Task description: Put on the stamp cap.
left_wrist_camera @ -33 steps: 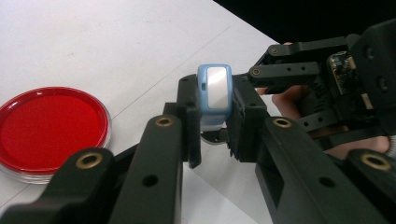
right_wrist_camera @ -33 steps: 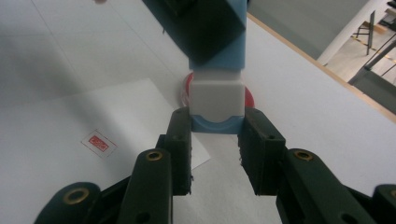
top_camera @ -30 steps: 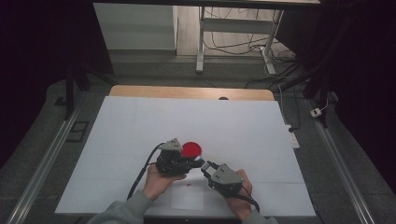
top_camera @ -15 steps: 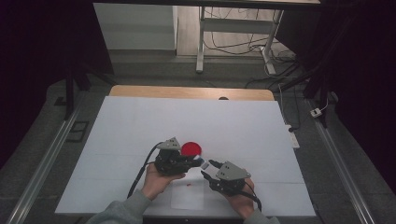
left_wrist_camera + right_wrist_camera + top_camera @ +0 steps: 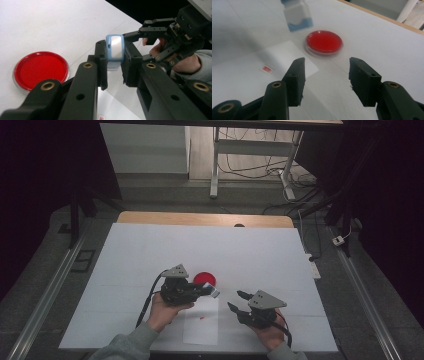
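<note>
White table sheet is filling mid-frame. I'm clamping the small blue-and-white plastic block in my left gripper, lifted beside the round red lidded dish, freeing it. My right gripper, lower right, has just been opening, empty.

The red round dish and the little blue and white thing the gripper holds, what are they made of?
The red dish looks like clear glossy plastic, possibly glass: a see-through rim rings the red inside. The blue and white piece held in the left gripper seems smooth moulded plastic, with a shiny pale face.
</note>
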A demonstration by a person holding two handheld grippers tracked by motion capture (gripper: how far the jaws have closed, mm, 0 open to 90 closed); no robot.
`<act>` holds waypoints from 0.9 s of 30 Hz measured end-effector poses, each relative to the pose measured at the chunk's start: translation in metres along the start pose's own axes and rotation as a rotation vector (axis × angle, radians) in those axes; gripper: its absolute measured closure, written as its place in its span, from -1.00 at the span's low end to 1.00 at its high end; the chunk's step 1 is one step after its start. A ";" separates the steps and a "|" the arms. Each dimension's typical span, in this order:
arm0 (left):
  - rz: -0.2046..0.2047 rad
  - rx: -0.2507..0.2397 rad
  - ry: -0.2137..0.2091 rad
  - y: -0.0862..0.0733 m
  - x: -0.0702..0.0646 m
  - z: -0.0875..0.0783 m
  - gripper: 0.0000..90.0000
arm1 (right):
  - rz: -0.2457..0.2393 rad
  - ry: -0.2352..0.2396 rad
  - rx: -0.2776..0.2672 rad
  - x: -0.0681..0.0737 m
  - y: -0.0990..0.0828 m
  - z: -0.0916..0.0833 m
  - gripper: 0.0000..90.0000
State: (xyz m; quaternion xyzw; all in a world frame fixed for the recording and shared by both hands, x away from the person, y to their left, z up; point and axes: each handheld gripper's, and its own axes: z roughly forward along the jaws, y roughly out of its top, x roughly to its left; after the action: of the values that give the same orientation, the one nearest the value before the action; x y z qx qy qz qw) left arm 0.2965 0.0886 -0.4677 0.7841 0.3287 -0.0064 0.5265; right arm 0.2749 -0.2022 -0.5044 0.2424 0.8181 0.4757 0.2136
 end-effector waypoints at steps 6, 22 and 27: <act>0.029 -0.004 0.025 0.003 0.001 -0.010 0.69 | 0.026 -0.028 0.009 -0.016 -0.010 -0.019 0.03; 0.044 -0.017 0.056 0.005 0.013 -0.039 0.69 | 0.069 -0.074 0.024 -0.043 -0.027 -0.046 0.04; 0.041 -0.018 0.073 0.004 0.017 -0.044 0.69 | 0.067 -0.081 0.026 -0.045 -0.028 -0.047 0.04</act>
State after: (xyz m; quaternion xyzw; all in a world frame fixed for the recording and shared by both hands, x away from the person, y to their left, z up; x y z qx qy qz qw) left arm 0.2967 0.1328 -0.4510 0.7857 0.3315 0.0361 0.5210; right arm 0.2777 -0.2731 -0.5026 0.2915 0.8063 0.4618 0.2275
